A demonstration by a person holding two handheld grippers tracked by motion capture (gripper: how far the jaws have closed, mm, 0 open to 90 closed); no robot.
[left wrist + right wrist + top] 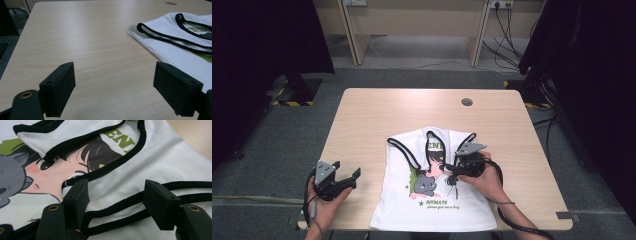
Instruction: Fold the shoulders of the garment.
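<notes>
Lower left of the high view, the left gripper (348, 176) sits in the left hand (323, 202), jaws wide apart. Right of centre, the right gripper (451, 174), held by the right hand (486, 181), has parted jaws.

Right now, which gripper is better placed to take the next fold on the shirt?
Right, probably. The right gripper sits over the white shirt, jaws open astride a black-trimmed sleeve fold. The left gripper hangs open over bare table, beside the shirt's edge, touching nothing.
</notes>
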